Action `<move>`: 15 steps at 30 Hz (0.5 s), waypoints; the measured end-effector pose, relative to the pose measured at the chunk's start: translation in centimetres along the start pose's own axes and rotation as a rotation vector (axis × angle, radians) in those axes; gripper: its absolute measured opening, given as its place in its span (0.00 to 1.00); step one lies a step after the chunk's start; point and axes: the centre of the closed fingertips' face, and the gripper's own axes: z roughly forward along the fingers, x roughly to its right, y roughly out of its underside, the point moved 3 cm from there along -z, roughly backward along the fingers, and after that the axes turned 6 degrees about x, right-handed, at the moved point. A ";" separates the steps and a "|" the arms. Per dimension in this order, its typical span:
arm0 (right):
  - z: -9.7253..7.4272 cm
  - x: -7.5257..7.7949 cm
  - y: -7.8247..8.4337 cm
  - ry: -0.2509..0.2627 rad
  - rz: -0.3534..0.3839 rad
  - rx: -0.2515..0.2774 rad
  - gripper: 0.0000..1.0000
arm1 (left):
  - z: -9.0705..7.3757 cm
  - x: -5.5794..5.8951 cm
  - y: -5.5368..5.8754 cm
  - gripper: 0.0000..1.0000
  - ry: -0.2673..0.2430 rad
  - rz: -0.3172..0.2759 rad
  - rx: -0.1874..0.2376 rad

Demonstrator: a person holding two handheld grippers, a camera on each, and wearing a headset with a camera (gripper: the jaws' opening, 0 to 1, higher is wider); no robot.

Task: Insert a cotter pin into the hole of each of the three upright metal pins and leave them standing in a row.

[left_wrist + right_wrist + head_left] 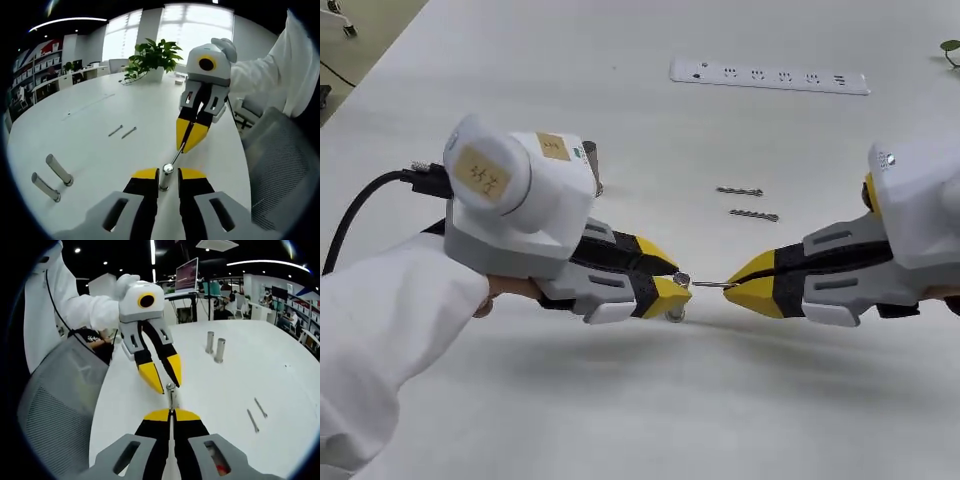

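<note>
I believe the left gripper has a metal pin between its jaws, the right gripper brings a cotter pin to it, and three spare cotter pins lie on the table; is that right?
Not quite: two spare cotter pins lie on the table, not three, as the head view shows. The rest stands.
</note>
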 end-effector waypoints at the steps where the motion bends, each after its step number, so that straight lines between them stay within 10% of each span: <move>1: 0.1 0.0 0.0 -0.004 0.000 0.000 0.00 | 0.0 -0.1 0.1 0.10 0.000 0.003 -0.004; 15: 0.5 0.2 -0.1 -0.026 -0.016 -0.005 0.00 | 0.1 -0.2 0.4 0.07 0.004 -0.001 -0.013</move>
